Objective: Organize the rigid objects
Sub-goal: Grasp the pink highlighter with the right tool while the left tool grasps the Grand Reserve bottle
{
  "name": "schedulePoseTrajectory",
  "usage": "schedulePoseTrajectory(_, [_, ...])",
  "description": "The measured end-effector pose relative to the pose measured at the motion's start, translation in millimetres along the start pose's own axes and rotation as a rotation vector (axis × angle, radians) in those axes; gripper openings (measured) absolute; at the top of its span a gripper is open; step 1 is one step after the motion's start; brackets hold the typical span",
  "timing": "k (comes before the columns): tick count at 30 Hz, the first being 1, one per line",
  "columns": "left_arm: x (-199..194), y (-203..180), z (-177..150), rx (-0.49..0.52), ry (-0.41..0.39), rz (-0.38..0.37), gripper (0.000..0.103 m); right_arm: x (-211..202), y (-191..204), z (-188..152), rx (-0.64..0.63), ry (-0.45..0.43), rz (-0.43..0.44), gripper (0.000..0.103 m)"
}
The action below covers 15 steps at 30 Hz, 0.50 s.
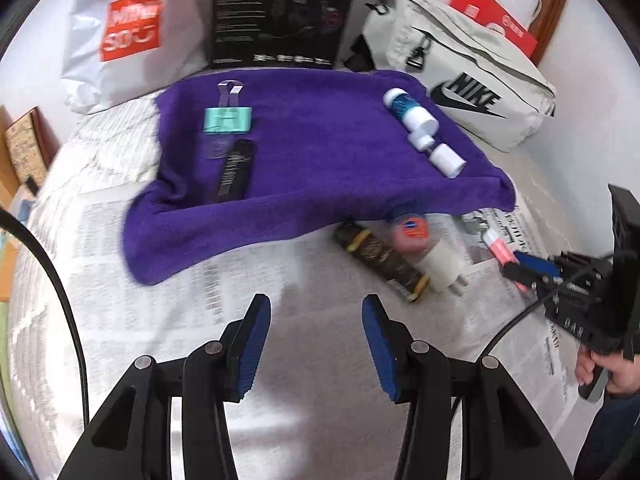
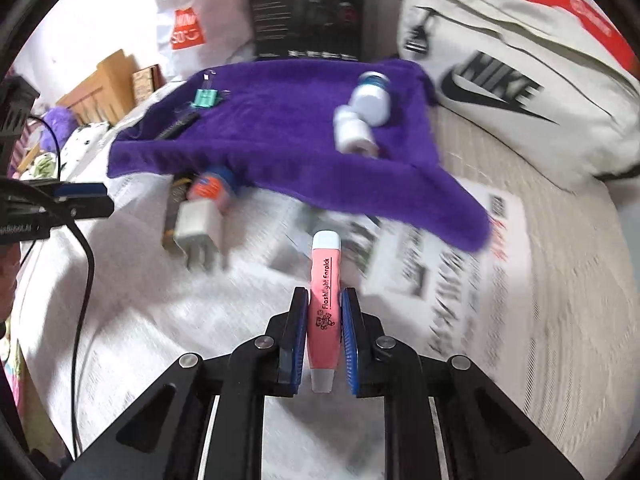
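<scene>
Right gripper [image 2: 325, 326] clamps the pink flashlight [image 2: 324, 304] lengthwise; left gripper [image 1: 316, 344] gapes wide.

We see a pink flashlight earpick [image 2: 323, 304] clamped lengthwise; white bottles [image 1: 414, 116], teal clip [image 1: 228, 119] and black stick [image 1: 234, 172] lie on the purple towel [image 1: 320, 168].

My left wrist camera looks forward and down over the purple towel [image 1: 320, 152] from the near left, my right one sits lower and seemingly closer, and both share towel and newspaper [image 2: 460, 264].
</scene>
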State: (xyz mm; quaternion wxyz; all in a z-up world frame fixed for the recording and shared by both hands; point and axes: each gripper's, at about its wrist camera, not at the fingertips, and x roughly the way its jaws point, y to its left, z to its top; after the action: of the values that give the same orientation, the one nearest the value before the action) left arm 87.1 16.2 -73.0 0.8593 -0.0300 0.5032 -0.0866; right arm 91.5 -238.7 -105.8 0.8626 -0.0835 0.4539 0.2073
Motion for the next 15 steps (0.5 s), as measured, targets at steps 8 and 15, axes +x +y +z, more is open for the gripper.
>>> schedulePoseTrajectory(8, [27, -34, 22, 0.039, 0.049, 0.001, 0.046, 0, -1, -21, 0.045, -0.103, -0.016, 0.017])
schedulePoseTrajectory(15, [40, -44, 35, 0.031, 0.076, -0.002, 0.047, -2, 1, -23, 0.033, -0.111, -0.039, 0.017])
